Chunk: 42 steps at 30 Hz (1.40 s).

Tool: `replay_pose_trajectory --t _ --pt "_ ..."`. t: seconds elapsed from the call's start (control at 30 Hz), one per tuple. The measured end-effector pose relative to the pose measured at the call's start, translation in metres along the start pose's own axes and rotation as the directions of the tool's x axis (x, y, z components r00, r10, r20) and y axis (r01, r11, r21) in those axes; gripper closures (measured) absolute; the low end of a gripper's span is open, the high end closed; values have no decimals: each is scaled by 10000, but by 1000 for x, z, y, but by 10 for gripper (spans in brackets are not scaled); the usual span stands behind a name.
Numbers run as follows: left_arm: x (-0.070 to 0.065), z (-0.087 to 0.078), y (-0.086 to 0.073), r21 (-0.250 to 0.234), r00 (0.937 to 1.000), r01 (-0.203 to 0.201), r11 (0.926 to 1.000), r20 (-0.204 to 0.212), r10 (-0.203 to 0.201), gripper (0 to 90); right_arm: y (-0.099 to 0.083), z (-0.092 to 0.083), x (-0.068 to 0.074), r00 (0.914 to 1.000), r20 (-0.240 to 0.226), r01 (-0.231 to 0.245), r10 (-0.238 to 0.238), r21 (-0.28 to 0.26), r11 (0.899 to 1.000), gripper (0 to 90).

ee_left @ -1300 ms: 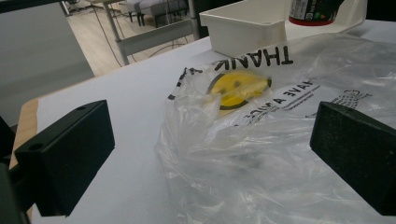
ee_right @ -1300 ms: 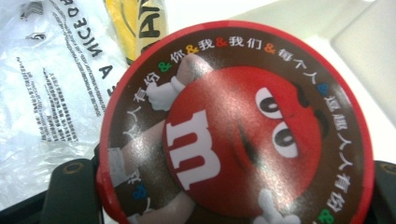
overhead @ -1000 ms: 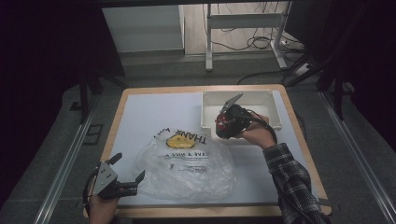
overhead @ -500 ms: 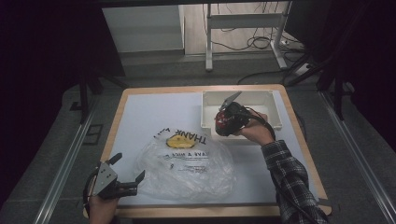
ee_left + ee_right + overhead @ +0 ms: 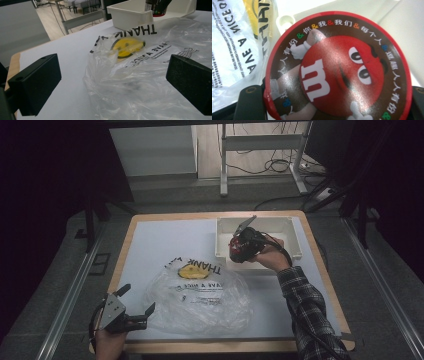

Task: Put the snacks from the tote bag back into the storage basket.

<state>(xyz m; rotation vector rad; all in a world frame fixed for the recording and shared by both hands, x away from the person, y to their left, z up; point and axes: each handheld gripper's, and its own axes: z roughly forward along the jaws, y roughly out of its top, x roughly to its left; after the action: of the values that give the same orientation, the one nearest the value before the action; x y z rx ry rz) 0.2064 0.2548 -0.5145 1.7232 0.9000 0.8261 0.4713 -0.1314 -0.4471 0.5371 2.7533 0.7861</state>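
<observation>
- High view, change check: the right hand-held gripper [image 5: 239, 251] and the round candy tin [image 5: 237, 249] it carries sit at the near left corner of the white bin [image 5: 295, 231], much as in the two earlier frames; only a slight drift, no real transfer
- Right hand-held gripper state: jaws clamped on the tin, one at each side of its red rim, as the right gripper view shows against the tin's lid [image 5: 338, 67]
- Left hand-held gripper [image 5: 135, 309]: jaws spread, nothing between them, parked at the near left edge of the desk [image 5: 150, 240], unmoved from before
- Clear plastic bag [image 5: 200, 292]: lies crumpled at mid-desk, mouth facing the bin, not gripped
- Judgement: the tin is lifted and secured, bagging has not begun; the bag mouth likely needs opening by the left side first
</observation>
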Motion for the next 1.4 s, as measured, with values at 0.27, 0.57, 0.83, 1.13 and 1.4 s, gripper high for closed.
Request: replay_pose_trajectory --t 0.27,0.57,0.83,1.13,1.4 --pt "0 0 0 -4 10000 0 10000 -1 0 0 2 4 -5 10000 -43 -9 9 -9 10000 257" --pt "0 0 0 -16 10000 -7 10000 -5 7 0 4 14 -10 9999 -133 -6 5 -35 10000 258" --pt "0 0 0 -23 10000 3 10000 -3 -3 0 6 21 -16 9998 -166 64 -64 8 10000 257" --pt "0 0 0 -29 10000 12 10000 -7 -12 0 8 28 -23 9996 -247 159 -158 16 9999 257" --pt "0 -1 0 -33 10000 4 10000 -13 -4 0 10 34 -26 9992 -329 227 -224 58 9997 257"
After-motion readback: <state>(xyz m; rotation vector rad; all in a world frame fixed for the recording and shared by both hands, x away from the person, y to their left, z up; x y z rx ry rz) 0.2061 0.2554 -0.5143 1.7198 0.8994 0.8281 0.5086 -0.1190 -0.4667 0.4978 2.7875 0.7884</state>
